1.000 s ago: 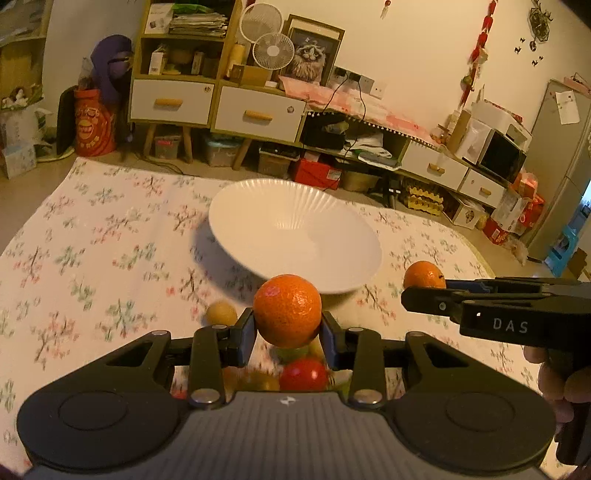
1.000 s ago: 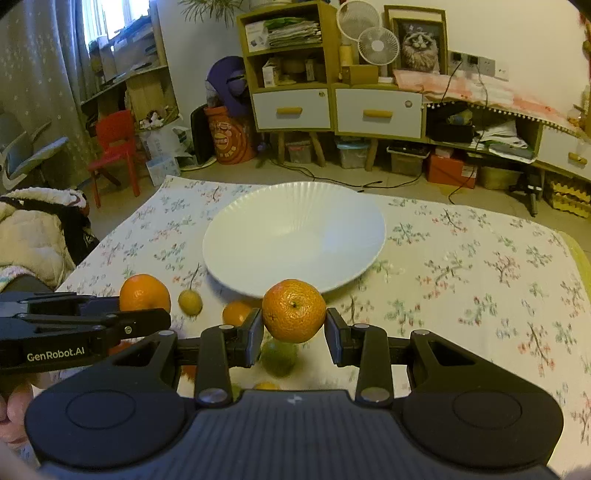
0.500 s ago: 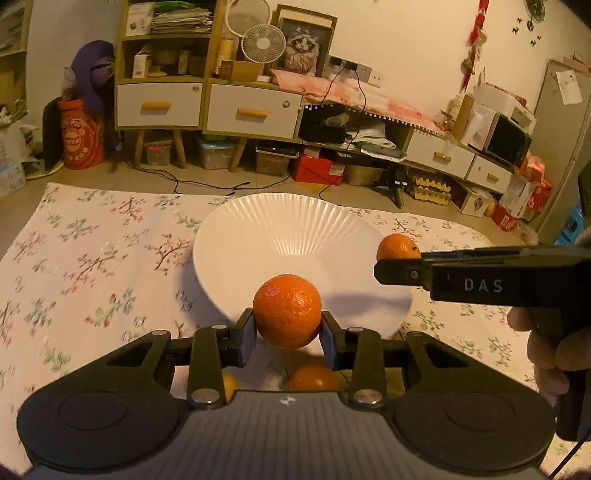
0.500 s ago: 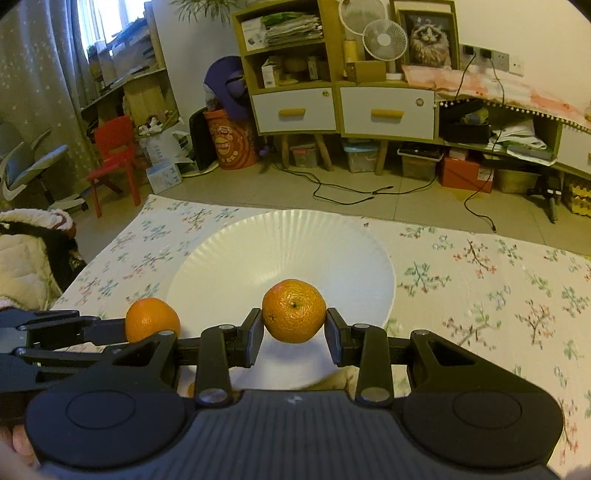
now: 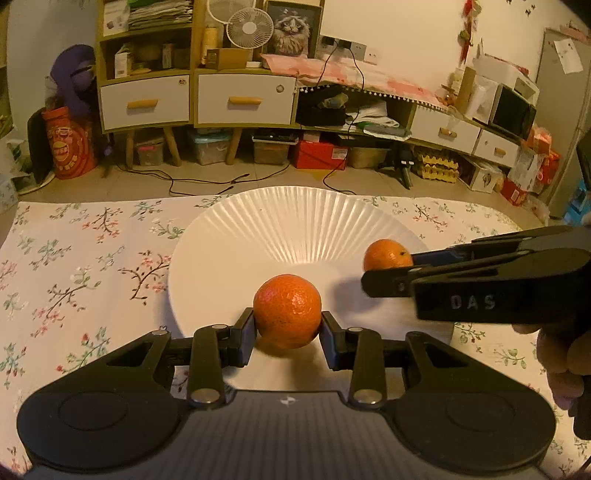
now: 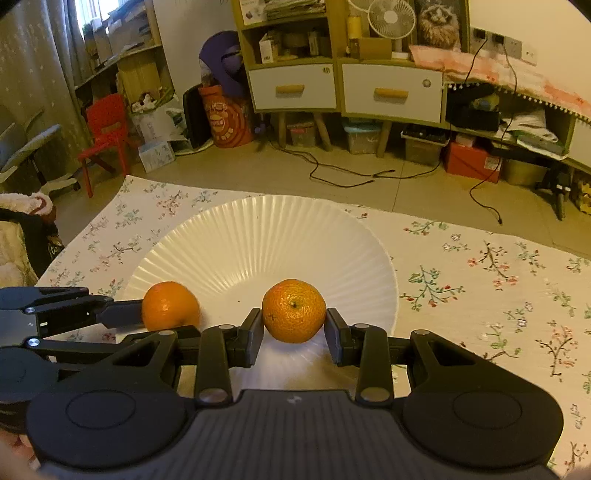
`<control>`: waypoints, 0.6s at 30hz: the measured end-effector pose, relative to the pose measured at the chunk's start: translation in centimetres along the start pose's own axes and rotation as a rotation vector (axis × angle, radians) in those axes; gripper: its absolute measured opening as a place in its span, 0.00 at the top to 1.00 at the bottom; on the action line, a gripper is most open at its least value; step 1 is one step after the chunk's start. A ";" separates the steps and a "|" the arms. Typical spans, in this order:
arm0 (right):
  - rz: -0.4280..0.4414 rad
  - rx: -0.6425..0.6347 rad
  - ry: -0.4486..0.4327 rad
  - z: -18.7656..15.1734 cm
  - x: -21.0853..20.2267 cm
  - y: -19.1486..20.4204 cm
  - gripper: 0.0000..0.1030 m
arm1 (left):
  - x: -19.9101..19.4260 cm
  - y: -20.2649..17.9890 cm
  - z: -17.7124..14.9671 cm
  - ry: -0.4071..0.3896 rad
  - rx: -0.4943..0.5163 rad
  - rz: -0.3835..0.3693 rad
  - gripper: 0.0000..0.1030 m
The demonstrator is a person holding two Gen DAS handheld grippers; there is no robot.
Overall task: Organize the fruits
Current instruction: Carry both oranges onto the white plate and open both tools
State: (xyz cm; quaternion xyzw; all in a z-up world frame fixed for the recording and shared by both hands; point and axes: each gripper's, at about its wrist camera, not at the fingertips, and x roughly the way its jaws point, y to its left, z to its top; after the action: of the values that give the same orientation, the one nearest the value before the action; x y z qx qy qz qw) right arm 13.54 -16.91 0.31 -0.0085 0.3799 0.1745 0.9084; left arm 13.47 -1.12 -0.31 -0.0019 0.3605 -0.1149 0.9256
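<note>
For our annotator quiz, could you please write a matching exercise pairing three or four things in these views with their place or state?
Column 1:
1. left gripper
2. right gripper
3. white plate
4. desk fan

Column 2:
A. on the floral cloth
B. shut on the orange with a visible stem dot
C. on the shelf unit
D. shut on the deeper-coloured orange

Pairs: 1-D, 2-B, 3-A, 4-C
</note>
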 end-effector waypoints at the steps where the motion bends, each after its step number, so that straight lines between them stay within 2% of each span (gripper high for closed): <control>1: 0.002 -0.001 0.004 0.0 0.1 0.0 0.68 | 0.2 0.1 0.1 0.003 0.004 0.001 0.65; 18: 0.011 0.007 0.008 0.3 0.7 -0.2 0.65 | 0.8 -0.3 0.6 0.007 0.055 0.000 0.63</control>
State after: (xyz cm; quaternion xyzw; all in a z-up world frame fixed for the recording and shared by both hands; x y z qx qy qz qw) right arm 14.24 -16.85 -0.01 -0.0040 0.3844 0.1780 0.9058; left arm 14.36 -1.63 -0.33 0.0239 0.3603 -0.1248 0.9241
